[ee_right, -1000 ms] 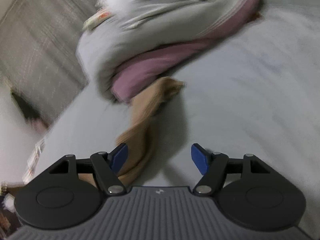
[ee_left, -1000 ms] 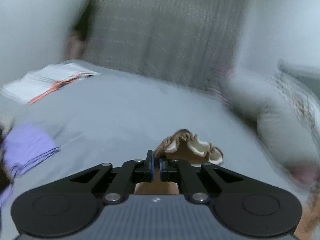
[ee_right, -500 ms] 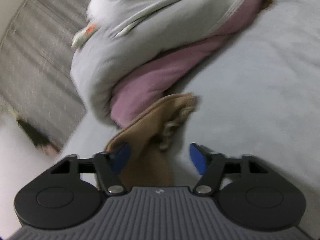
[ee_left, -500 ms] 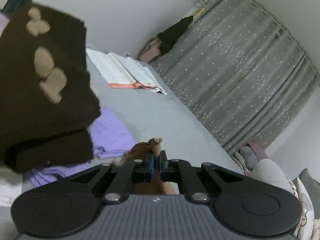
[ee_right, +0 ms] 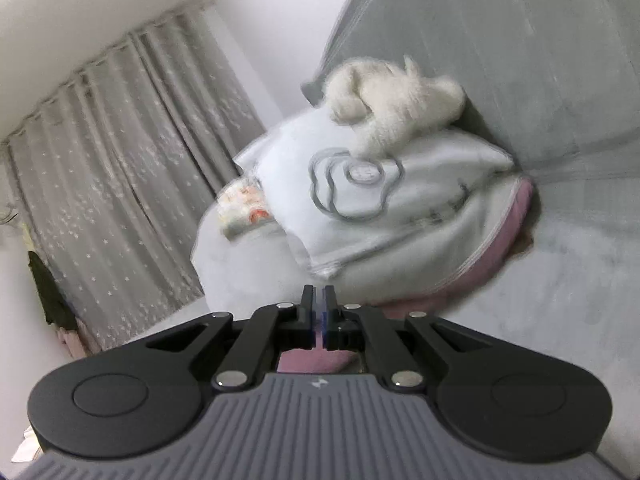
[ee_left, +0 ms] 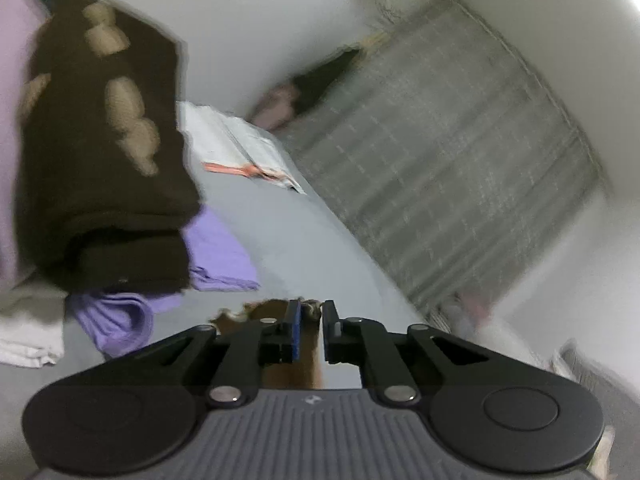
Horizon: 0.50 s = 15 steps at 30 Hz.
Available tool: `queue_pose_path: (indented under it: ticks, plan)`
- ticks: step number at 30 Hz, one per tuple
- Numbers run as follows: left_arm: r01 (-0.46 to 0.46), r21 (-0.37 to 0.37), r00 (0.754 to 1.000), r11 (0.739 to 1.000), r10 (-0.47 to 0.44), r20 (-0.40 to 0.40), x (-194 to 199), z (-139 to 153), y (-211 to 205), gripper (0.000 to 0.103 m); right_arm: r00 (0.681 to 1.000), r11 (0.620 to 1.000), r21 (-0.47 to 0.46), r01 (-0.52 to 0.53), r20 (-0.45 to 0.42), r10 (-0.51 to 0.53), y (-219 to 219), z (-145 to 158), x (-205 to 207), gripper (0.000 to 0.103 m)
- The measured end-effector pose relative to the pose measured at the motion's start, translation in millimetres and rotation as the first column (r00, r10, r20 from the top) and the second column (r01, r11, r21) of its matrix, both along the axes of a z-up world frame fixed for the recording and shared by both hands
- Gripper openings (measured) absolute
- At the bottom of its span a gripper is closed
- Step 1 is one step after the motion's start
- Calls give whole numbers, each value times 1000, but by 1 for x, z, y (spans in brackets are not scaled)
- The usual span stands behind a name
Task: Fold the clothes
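The left gripper (ee_left: pixel 309 314), jaws narrowly parted, is pinching the tan garment (ee_left: pixel 306 360) above the grey bed (ee_left: pixel 288 240). The right gripper (ee_right: pixel 319 300), jaws pressed together, is facing a white pillow (ee_right: pixel 400 216); no readable writing is showing.

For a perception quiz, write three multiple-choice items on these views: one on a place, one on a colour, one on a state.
1. Where does the white plush toy lie?
A. on the white pillow
B. on the floor
C. between tool fingers

2. What colour is the folded garment under the dark brown garment?
A. green
B. purple
C. red

3. How is the left tool?
A. wide open, empty
B. out of view
C. nearly closed with tan cloth between its fingers

Key: 1 A, the toy rests on the pillow's top; 2 B, purple shows below the brown stack; 3 C, only a narrow gap, filled with tan fabric.
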<state>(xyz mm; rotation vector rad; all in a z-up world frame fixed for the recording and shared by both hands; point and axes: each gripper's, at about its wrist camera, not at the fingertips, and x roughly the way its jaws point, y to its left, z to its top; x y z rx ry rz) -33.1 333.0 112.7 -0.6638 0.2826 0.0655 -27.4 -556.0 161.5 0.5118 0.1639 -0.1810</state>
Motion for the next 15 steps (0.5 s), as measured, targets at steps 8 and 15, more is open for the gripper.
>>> queue_pose_path:
  ticks: [8, 15]
  plan:
    - [270, 253, 963, 929, -258, -82, 5, 14, -130, 64, 917, 909, -342, -237, -388, 94, 14, -90, 48, 68]
    - [475, 219, 874, 852, -429, -227, 5, -42, -220, 64, 951, 962, 238, -135, -243, 194, -50, -135, 90, 65]
